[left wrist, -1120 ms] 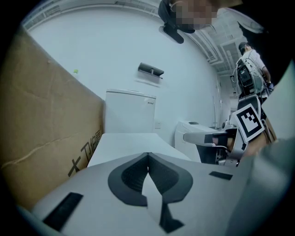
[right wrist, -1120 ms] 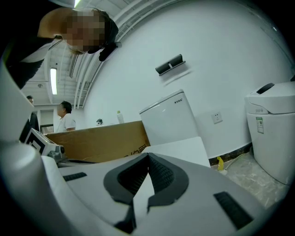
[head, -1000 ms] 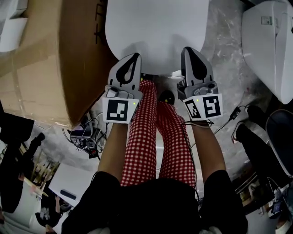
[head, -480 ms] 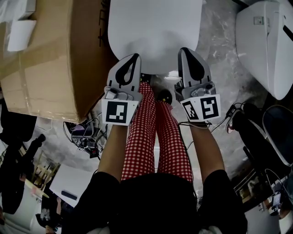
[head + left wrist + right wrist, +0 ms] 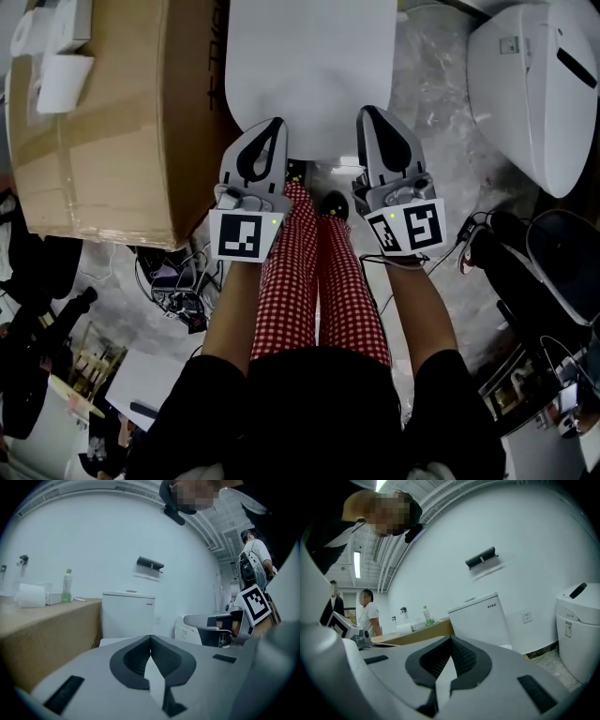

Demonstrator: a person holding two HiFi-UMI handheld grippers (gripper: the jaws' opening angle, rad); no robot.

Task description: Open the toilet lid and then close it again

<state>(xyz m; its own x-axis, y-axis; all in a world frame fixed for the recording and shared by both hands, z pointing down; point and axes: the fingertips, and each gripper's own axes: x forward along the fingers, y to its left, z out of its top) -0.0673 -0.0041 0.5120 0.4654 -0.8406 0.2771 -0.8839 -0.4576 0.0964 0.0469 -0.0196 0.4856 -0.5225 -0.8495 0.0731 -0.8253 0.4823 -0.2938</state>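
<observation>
Both shut, empty: left hand-held gripper (image 5: 276,124) and right hand-held gripper (image 5: 364,112) at toilet lid (image 5: 309,66) front edge. Best lifted evenly, tips hooked under rim.

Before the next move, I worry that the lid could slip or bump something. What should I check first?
1. Left gripper at the front edge of the toilet lid: ok.
2. Right gripper at the same edge, roughly level with the left: ok.
3. Both grippers shut, nothing pinched between the jaws: ok.
4. Tips truly under the lid and bearing it: cannot tell.
5. Gap between the lid and the cardboard box beside it: cannot tell, they look very close.
6. Cistern behind the lid, with nothing against its front: ok.
</observation>
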